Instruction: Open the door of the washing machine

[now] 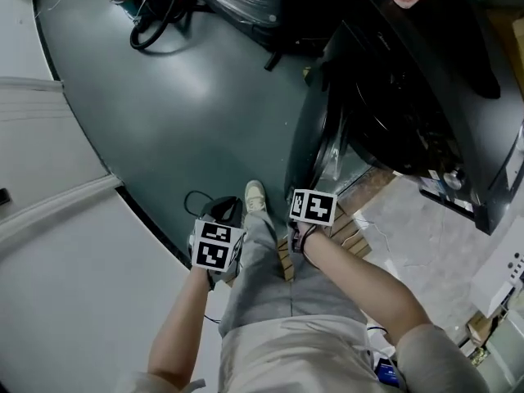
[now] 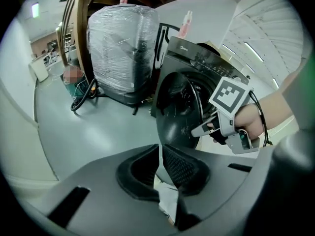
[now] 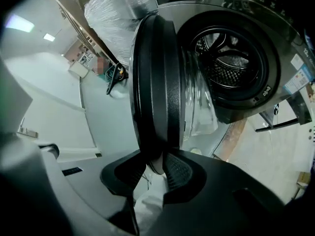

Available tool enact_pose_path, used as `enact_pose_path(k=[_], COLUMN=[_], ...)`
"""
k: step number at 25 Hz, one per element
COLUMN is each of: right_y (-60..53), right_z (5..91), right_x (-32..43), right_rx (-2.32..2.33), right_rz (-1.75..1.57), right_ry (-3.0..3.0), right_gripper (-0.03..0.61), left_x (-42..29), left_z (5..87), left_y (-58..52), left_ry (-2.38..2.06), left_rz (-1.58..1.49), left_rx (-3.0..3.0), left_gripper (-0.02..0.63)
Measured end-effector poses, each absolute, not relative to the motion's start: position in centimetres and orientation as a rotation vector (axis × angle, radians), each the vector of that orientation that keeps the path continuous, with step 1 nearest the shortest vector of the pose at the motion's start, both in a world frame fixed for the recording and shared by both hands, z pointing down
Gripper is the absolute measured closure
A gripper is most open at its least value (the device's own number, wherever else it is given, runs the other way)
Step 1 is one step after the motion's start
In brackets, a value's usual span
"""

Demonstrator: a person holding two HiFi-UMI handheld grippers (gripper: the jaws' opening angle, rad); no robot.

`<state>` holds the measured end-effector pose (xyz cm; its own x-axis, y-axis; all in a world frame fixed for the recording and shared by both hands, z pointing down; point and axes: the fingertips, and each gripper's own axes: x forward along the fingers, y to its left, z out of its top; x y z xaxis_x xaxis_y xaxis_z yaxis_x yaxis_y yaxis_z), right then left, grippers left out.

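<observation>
The door [image 3: 152, 82] is standing wide open, edge-on in front of the washing machine [image 3: 197, 4] and its drum [image 3: 229, 63], with the right gripper [image 3: 156, 163] grasping its lower rim, while the left gripper [image 2: 160, 161], clenched on nothing, is hanging beside it over the grey floor [image 1: 188, 97].

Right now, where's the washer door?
In the right gripper view the door stands open, centre, left of the drum, rim between jaws of the right gripper.

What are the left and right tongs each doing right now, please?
Left tongs: closed, nothing between them.
Right tongs: closed on the edge of the washing machine door, which stands open.
</observation>
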<state>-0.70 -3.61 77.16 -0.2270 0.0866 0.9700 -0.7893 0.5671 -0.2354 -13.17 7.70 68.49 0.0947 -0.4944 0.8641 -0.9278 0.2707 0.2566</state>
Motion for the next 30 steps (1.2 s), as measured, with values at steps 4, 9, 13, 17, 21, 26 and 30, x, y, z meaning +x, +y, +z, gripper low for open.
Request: enact_pose_path(k=[4, 9, 13, 17, 21, 26, 30], right_y=[-2.3, -0.7, 0.7, 1.1, 2.0, 2.3, 2.0], right_z=[77.5, 77.8, 78.0, 78.3, 78.5, 78.7, 78.7], right_x=[-3.0, -6.3, -9.8, -13.1, -16.2, -20.7, -24.5], right_rx=[0.623, 0.606, 0.563, 0.608, 0.696, 0.79, 0.829], right_rz=[0.953, 1.017, 1.091, 1.13, 1.214, 1.321, 1.401], right_ry=[-1.556, -1.512, -1.503, -1.498, -1.462, -1.453, -1.443], right_gripper=[0.449, 0.448, 0.442, 0.443, 0.444, 0.443, 0.44], left_x=[-15.1, -18.8, -21.0, -22.4, -24.4, -26.7, -29.3], left_z=[68.5, 69.0, 68.7, 68.3, 67.9, 66.8, 66.9], left_y=[10.7, 13.5, 15.1, 15.8, 16.9, 17.7, 17.9], left_ry=[-1.602, -1.7, -1.754, -1.791, -1.81, -1.837, -1.848], left_rz=[0.492, 0.421, 0.35, 0.263, 0.266, 0.207, 0.225], left_rx=[1.299, 1.192, 1.122, 1.085, 1.08, 1.052, 1.06], left_gripper=[0.575, 0.575, 0.575, 0.575, 0.575, 0.575, 0.575])
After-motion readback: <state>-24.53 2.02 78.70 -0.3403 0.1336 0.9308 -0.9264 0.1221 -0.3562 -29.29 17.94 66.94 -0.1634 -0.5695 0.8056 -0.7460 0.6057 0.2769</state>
